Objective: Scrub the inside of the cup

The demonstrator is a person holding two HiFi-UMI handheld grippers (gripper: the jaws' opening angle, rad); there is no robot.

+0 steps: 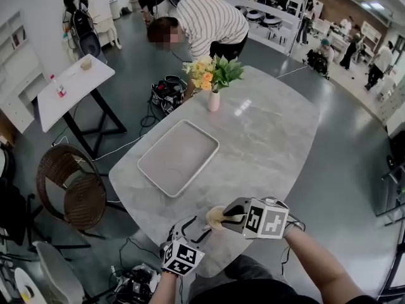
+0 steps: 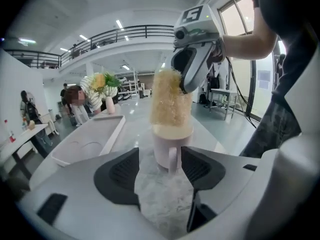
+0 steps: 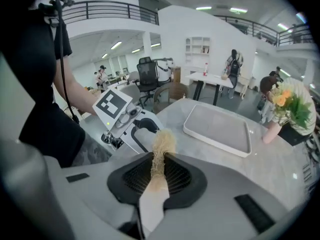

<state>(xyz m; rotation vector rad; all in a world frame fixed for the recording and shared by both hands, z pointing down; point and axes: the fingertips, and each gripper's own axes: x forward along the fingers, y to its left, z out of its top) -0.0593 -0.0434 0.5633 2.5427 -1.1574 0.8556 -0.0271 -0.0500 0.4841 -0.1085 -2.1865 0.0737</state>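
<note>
The cup (image 2: 170,151) stands upright on the grey table (image 1: 272,132), close to the table edge nearest the person, with its handle turned toward the left gripper (image 2: 160,160). The left gripper sits low on the person's side of the cup and points obliquely down at it. Its jaws are released: they stand apart on either side of the handle, and neither pad presses on the cup. Only a short part of the left forearm (image 1: 161,289) shows behind it. The right gripper (image 3: 159,176) is above the cup and just to its right, pitched steeply downward. Its jaws are clenched flat on the handle of a bristle brush (image 2: 170,104). The right forearm (image 1: 316,265) reaches in from the person's right, and the marker cube faces up. The brush hangs upright over the cup. Most of its bristle head is above the rim and its lower end is at the cup's mouth. A shallow tray (image 1: 178,157) lies beyond the cup, well apart from it.
</note>
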